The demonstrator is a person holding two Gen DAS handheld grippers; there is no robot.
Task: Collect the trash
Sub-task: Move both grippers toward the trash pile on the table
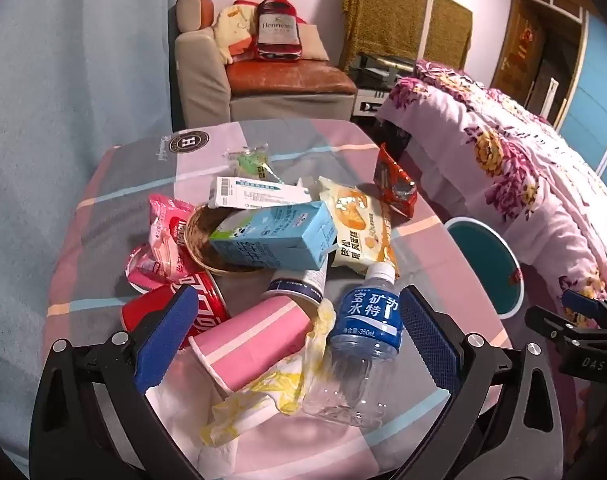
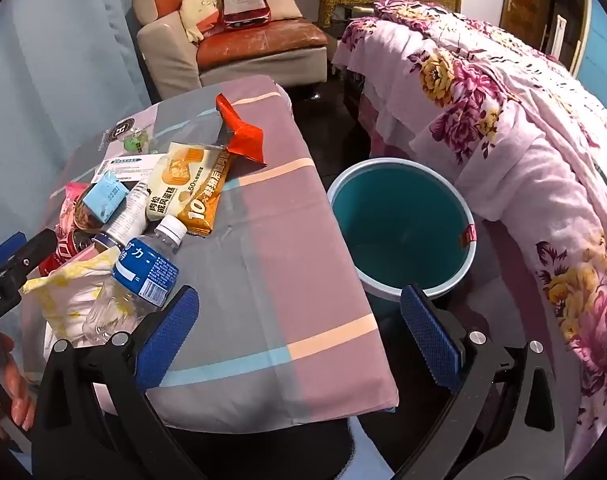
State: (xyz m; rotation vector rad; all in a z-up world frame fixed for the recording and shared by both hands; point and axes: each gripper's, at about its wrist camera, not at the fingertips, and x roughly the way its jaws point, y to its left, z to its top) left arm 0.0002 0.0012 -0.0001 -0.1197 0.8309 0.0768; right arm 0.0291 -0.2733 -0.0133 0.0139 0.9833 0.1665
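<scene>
A pile of trash lies on the cloth-covered table (image 1: 115,200). It holds a clear water bottle with a blue label (image 1: 363,332), a pink paper cup (image 1: 255,340), a crumpled yellow-white tissue (image 1: 271,392), a red can (image 1: 163,312), a blue milk carton (image 1: 275,236), a yellow cake wrapper (image 1: 359,224) and a red wrapper (image 1: 395,184). My left gripper (image 1: 299,340) is open, its pads on either side of the cup and bottle. My right gripper (image 2: 299,340) is open and empty over the table's near right edge (image 2: 323,280). The bottle (image 2: 143,276) lies to its left.
A teal bin with a pale rim (image 2: 399,232) stands on the floor between the table and a bed with a floral cover (image 2: 523,160). A sofa (image 2: 239,48) stands behind the table. A blue curtain (image 1: 63,100) hangs at the left.
</scene>
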